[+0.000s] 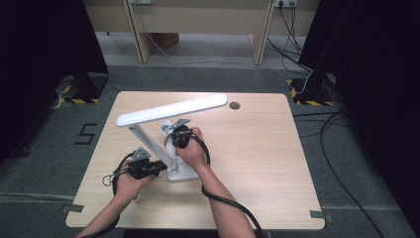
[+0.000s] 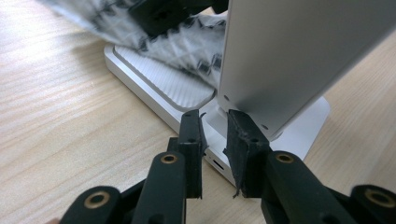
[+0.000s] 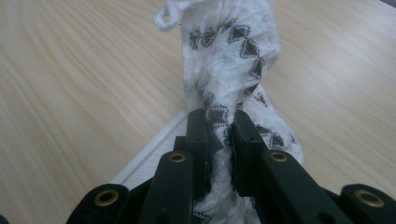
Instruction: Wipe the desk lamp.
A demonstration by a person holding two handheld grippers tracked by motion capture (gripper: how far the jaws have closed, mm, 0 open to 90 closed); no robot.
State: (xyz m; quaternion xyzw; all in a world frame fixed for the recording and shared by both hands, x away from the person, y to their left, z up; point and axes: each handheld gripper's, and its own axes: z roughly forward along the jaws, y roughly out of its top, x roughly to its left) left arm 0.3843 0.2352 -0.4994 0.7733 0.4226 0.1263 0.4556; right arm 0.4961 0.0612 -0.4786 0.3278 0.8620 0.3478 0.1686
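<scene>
A white desk lamp stands on the table, its long head (image 1: 173, 110) slanting over the stem (image 1: 147, 138) and flat base (image 1: 182, 173). My left gripper (image 1: 161, 167) is at the foot of the stem; in the left gripper view its jaws (image 2: 215, 122) stand close together around the small white hinge where the stem (image 2: 299, 51) meets the base (image 2: 154, 79). My right gripper (image 1: 171, 131) is over the far end of the base, under the lamp head. It is shut on a white cloth with black triangles (image 3: 229, 51), which bunches up between the jaws (image 3: 218, 122) and lies on the base (image 2: 187, 42).
The light wooden table (image 1: 257, 158) has a round cable hole (image 1: 235, 105) near its far edge. Black cables (image 1: 341, 163) run across the grey floor to the right. A wooden desk frame (image 1: 198, 20) stands behind the table.
</scene>
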